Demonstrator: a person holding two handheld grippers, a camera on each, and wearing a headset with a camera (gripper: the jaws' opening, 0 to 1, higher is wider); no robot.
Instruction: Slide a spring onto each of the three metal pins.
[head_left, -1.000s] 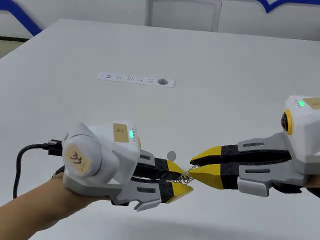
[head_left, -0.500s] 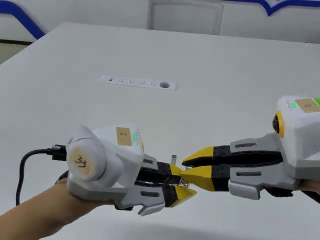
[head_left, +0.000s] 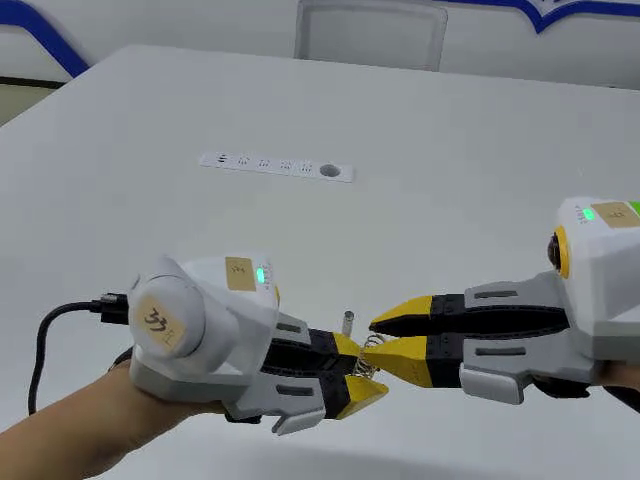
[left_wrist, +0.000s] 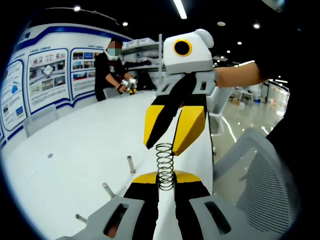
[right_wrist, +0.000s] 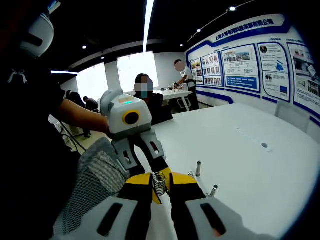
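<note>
Fingers of left gripper (head_left: 365, 368) pinched on one spring (left_wrist: 165, 165), right gripper's (head_left: 385, 337) parted round its far end.
Nothing done yet: three pins (left_wrist: 130, 164) bare on desk (head_left: 420, 130).

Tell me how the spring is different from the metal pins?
The spring is a curly wire coil with gaps, while the metal pins are smooth, straight rods. The spring is held up in the air, its end pinched in the left gripper, while the pins stand on the white table. The spring looks wider than the pins. Both are small, thin, shiny metal things.
</note>
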